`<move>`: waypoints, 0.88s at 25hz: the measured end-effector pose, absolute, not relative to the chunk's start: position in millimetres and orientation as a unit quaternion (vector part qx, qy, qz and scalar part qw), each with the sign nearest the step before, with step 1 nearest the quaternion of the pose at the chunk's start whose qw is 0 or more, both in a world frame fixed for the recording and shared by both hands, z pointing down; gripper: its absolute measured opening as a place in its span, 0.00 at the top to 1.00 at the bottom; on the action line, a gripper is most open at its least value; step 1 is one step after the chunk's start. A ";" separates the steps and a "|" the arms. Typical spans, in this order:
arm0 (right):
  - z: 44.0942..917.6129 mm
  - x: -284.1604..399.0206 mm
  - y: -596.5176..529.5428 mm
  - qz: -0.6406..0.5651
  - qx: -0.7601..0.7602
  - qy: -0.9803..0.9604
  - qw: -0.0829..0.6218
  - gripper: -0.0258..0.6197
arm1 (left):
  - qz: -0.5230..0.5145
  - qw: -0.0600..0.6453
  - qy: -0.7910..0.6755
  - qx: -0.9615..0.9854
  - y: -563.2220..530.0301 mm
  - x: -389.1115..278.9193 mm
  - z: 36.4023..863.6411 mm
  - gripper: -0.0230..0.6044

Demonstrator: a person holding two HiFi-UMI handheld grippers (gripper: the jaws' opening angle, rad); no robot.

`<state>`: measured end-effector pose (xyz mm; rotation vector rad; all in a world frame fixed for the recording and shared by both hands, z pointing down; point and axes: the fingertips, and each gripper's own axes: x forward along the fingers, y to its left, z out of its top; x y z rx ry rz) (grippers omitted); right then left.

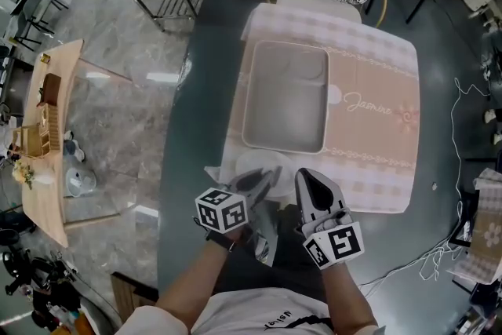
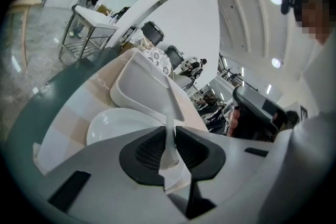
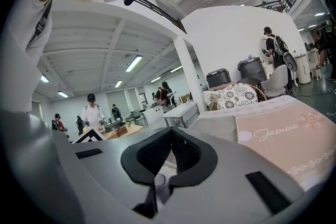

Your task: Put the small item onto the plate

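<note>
Inside left gripper (image 2: 169,130), small white item (image 2: 169,113).

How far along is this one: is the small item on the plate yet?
Done: the spoon is picked up, clamped in the left gripper. In hand: it hangs by the near edge of the plate. Left: set it on the plate and release. The right gripper is shut and empty.

Open-plan lab hall: workbenches (image 1: 49,139), strip lights (image 3: 133,63)
</note>
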<state>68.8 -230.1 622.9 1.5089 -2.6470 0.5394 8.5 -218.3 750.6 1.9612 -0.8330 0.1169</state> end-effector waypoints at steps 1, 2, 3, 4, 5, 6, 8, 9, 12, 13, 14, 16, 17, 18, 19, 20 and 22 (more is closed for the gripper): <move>624.2 68.4 -230.3 0.175 0.486 -0.856 0.024 0.94 | 0.065 0.464 -0.347 0.812 -219.5 8.7 750.2 0.88; 625.7 67.8 -230.3 0.176 0.485 -0.856 0.025 0.94 | 0.083 0.444 -0.352 0.820 -220.5 9.3 750.1 0.88; 627.1 67.1 -230.3 0.177 0.484 -0.857 0.026 0.94 | 0.102 0.423 -0.357 0.827 -221.4 9.9 750.7 0.86; 628.3 66.1 -230.1 0.177 0.482 -0.857 0.026 0.94 | 0.122 0.404 -0.361 0.832 -222.1 10.4 752.0 0.82; 629.0 65.0 -229.9 0.178 0.481 -0.858 0.027 0.94 | 0.141 0.386 -0.365 0.835 -222.5 10.4 754.0 0.76; 629.3 64.1 -229.6 0.179 0.480 -0.859 0.027 0.94 | 0.159 0.370 -0.370 0.837 -222.7 9.8 756.6 0.73; 629.0 63.3 -228.9 0.179 0.477 -0.860 0.027 0.94 | 0.190 0.343 -0.379 0.838 -222.8 7.8 761.6 0.68; 628.9 63.5 -228.5 0.180 0.477 -0.860 0.027 0.94 | 0.202 0.332 -0.382 0.838 -222.7 7.2 763.4 0.67; 629.2 65.0 -227.5 0.181 0.475 -0.861 0.028 0.94 | 0.235 0.293 -0.387 0.842 -223.1 8.4 765.9 0.66; 629.2 65.1 -227.3 0.181 0.475 -0.861 0.028 0.94 | 0.247 0.278 -0.388 0.843 -223.0 8.7 766.3 0.65; 628.9 64.9 -227.1 0.181 0.474 -0.861 0.028 0.94 | 0.257 0.266 -0.388 0.844 -222.8 8.9 766.3 0.64; 627.7 64.7 -226.1 0.181 0.474 -0.861 0.030 0.94 | 0.266 0.256 -0.386 0.845 -221.9 9.0 765.9 0.64; 626.7 64.9 -225.4 0.182 0.474 -0.861 0.031 0.94 | 0.268 0.255 -0.386 0.845 -221.2 8.8 765.7 0.64; 625.2 65.3 -224.9 0.182 0.474 -0.861 0.032 0.94 | 0.269 0.254 -0.387 0.845 -220.8 8.3 764.9 0.64; 623.1 65.8 -224.6 0.182 0.475 -0.860 0.033 0.94 | 0.269 0.253 -0.388 0.844 -220.7 7.5 762.6 0.64; 620.4 66.3 -224.5 0.182 0.476 -0.860 0.035 0.94 | 0.268 0.251 -0.390 0.845 -220.9 6.8 758.6 0.64; 613.6 66.8 -223.9 0.182 0.476 -0.859 0.039 0.94 | 0.260 0.250 -0.391 0.847 -220.8 6.7 745.9 0.64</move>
